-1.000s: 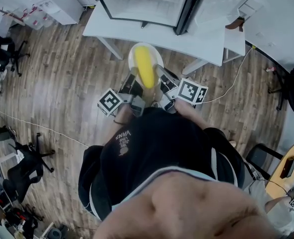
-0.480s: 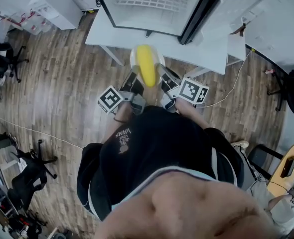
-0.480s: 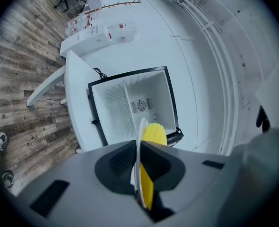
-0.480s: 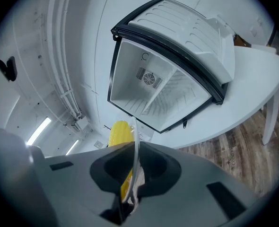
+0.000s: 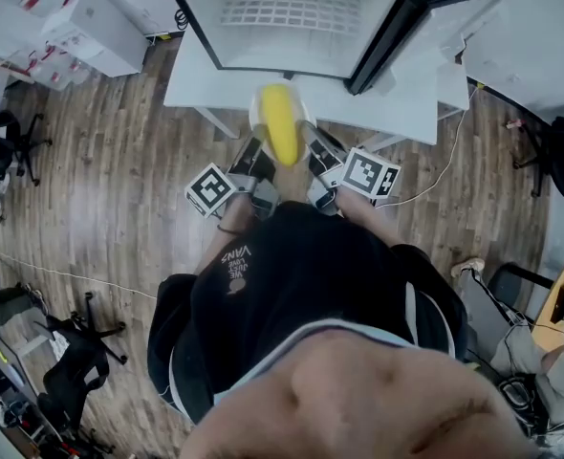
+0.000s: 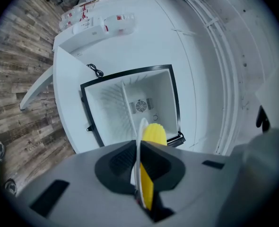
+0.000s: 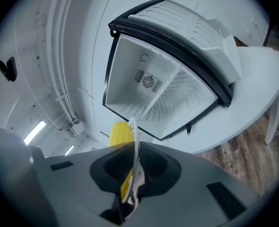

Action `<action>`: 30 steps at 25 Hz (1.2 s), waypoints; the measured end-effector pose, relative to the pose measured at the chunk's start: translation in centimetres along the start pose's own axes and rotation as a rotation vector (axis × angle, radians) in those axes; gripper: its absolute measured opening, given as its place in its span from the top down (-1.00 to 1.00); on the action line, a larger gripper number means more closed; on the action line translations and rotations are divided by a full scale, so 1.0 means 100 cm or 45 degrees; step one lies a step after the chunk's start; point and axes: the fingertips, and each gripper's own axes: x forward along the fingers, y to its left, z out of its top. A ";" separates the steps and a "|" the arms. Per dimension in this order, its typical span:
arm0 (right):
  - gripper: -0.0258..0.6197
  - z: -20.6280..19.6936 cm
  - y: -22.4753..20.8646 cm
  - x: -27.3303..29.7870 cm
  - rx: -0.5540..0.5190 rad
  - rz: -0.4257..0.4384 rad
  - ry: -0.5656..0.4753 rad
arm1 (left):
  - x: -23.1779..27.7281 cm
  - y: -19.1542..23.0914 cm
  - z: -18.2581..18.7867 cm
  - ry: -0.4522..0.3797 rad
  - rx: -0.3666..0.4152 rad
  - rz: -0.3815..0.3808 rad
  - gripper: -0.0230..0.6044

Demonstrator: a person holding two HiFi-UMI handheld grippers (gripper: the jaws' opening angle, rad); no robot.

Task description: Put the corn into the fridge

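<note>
- The person stands on a wooden floor (image 5: 119,170) with both arms held out in front.
- The left gripper (image 5: 254,151) is at about 11 o'clock from the person. Its jaws are almost together and pinch the left edge of a white plate (image 5: 259,111).
- The right gripper (image 5: 311,146) is at about 1 o'clock. Its jaws are almost together too and pinch the right edge of the same plate.
- The corn (image 5: 279,127) lies on the plate between the two grippers. It is yellow, and its long side points to 12 o'clock.
- The plate is up in the air. In the head view its far rim lines up with the near edge of a white table (image 5: 387,103).
- The fridge (image 5: 292,17) sits on that table at 12 o'clock. It is open and has a black edge all round the opening. Inside there is a wire shelf and a round fan grille on the back wall.
- The fridge door (image 5: 389,32) swings out toward 1 o'clock, just past the right gripper's side.
- There is a wide patch of bare floor at 9 o'clock. A black office chair (image 5: 10,132) stands well apart at 9 o'clock, and another chair (image 5: 76,352) at 8 o'clock.
- A thin cable (image 5: 444,175) runs across the floor at 3 o'clock.
</note>
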 end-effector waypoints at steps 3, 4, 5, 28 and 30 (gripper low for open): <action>0.84 0.000 0.002 0.010 0.008 -0.018 -0.016 | 0.002 0.005 0.010 0.023 -0.004 0.004 0.82; 0.84 0.000 0.002 0.013 0.009 -0.024 -0.021 | 0.004 0.005 0.014 0.030 -0.011 -0.007 0.82; 0.84 0.000 0.001 0.017 0.011 -0.030 -0.025 | 0.006 0.005 0.017 0.038 -0.019 -0.018 0.82; 0.84 -0.006 0.003 0.069 0.059 -0.120 -0.140 | 0.017 0.030 0.069 0.190 -0.042 -0.019 0.82; 0.84 -0.004 0.004 0.071 0.061 -0.115 -0.140 | 0.020 0.030 0.071 0.187 -0.041 -0.012 0.82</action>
